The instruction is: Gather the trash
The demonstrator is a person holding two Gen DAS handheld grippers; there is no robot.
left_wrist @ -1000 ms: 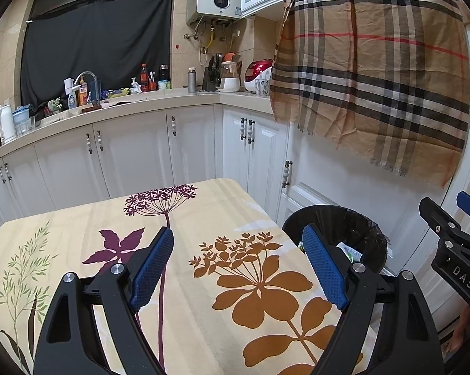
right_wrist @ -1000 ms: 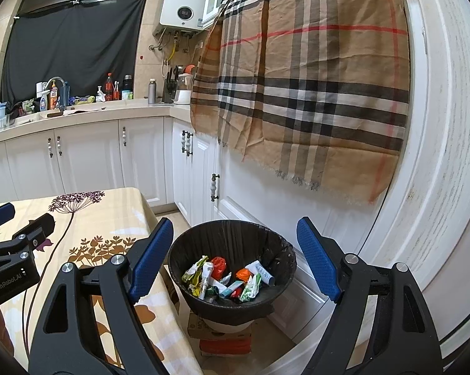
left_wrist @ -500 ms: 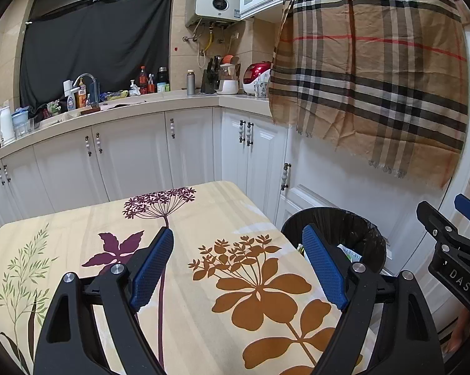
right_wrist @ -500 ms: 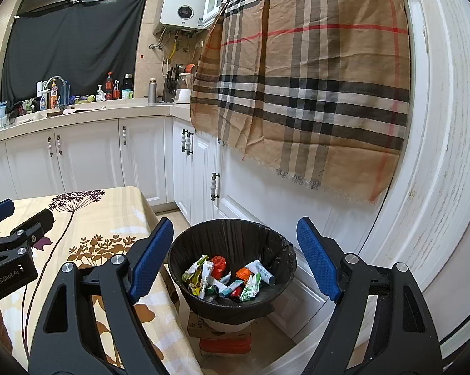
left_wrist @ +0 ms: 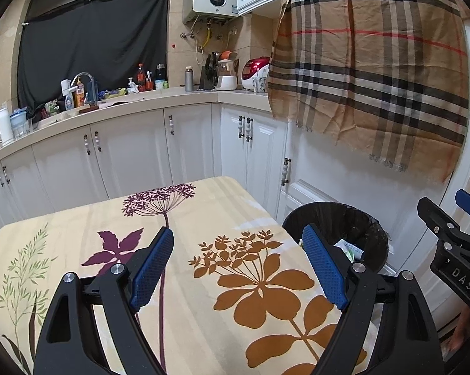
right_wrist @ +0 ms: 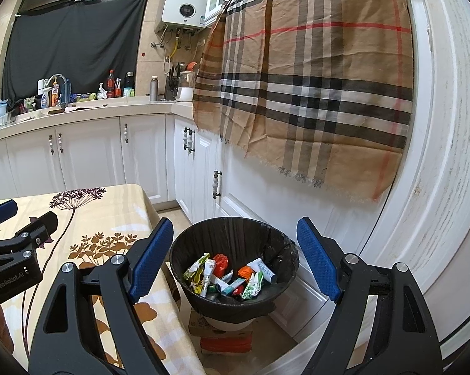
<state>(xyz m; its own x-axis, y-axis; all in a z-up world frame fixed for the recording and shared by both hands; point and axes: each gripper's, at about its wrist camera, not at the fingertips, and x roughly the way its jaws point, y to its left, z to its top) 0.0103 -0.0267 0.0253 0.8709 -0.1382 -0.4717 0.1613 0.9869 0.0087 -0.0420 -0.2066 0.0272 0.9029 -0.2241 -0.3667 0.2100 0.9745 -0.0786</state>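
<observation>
A round bin with a black liner (right_wrist: 235,234) stands on the floor just past the table's right edge; the left wrist view shows it too (left_wrist: 344,218). Several crumpled wrappers (right_wrist: 231,276) in green, red, orange and white lie at its bottom. My right gripper (right_wrist: 235,261) hangs open above the bin's mouth, nothing between its blue pads. My left gripper (left_wrist: 238,264) is open over the flowered tablecloth (left_wrist: 203,218), with nothing in it. Each gripper shows at the edge of the other's view.
White kitchen cabinets (left_wrist: 125,156) run behind the table, their counter crowded with bottles and appliances. A checked tan cloth (right_wrist: 313,78) hangs on the white door to the right. A cardboard box (right_wrist: 222,331) props up the bin.
</observation>
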